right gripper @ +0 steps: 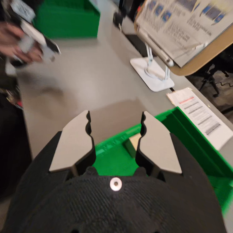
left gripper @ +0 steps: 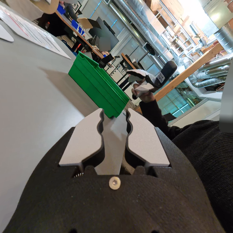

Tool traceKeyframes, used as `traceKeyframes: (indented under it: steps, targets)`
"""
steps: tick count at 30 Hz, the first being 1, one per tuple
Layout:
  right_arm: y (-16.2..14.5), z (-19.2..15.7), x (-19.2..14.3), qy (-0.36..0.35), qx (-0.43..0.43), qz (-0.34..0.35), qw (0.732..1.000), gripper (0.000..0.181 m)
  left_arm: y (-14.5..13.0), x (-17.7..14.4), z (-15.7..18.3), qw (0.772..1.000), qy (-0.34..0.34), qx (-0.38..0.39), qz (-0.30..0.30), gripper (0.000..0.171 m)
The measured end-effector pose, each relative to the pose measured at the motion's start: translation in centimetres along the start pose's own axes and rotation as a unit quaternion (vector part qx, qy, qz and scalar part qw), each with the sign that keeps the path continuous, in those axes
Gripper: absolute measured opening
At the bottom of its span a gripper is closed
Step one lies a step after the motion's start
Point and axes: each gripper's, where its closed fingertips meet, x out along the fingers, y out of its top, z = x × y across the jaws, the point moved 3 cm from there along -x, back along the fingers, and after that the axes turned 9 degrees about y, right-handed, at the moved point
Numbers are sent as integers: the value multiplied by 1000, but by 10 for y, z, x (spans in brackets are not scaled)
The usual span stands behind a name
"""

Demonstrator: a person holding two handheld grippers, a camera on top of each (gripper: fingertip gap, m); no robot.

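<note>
Below my right gripper [right gripper: 116, 124] a bin [right gripper: 186, 141] sits on the worktop [right gripper: 88, 75], with a small block [right gripper: 129, 146] inside it. A printed sheet [right gripper: 199, 116] lies just right of that bin, and a stand base [right gripper: 152, 74] sits beyond the sheet. A second bin [right gripper: 66, 20] stands at the far left, near my left gripper [right gripper: 50, 51].

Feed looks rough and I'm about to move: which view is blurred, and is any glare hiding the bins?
Right wrist view: motion-blurred throughout, worst on the left gripper and the far green bin; the near green bin smears at its edge. Left wrist view: sharper, strongly tilted, ceiling windows blown out upper right, but the green bin is glare-free.
</note>
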Motion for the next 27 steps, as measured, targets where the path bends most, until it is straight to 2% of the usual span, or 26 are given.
traceKeyframes:
  steps: [2,5,7,9,12,14,17,19,21,23,27]
  targets:
    - [22,-34,7,30,63,76,995,86,6,-6,8,1000,-13,19,2,35]
    - [51,-93,35,128,158,179,963,92,13,-22,19,999,-24,46,6,37]
    - [58,-125,63,170,195,205,944,91,19,-37,18,998,2,67,17,37]
    - [54,-153,96,195,215,186,939,91,29,-59,14,995,35,88,29,38]
    - [36,-189,130,231,180,80,953,91,50,-106,4,982,116,143,49,39]
    - [31,-201,144,220,148,64,962,88,69,-143,-9,961,192,193,55,39]
    - [26,-223,161,267,154,42,950,87,101,-198,-27,923,281,262,33,43]
    - [26,-230,167,279,153,38,947,85,122,-224,-43,894,318,316,-11,49]
    - [25,-235,172,291,160,35,943,85,127,-241,-64,864,313,374,-125,65]
    - [24,-238,175,301,174,34,937,85,127,-258,-97,819,325,397,-257,70]
    - [23,-235,176,302,197,39,932,82,136,-272,-157,732,345,415,-415,67]
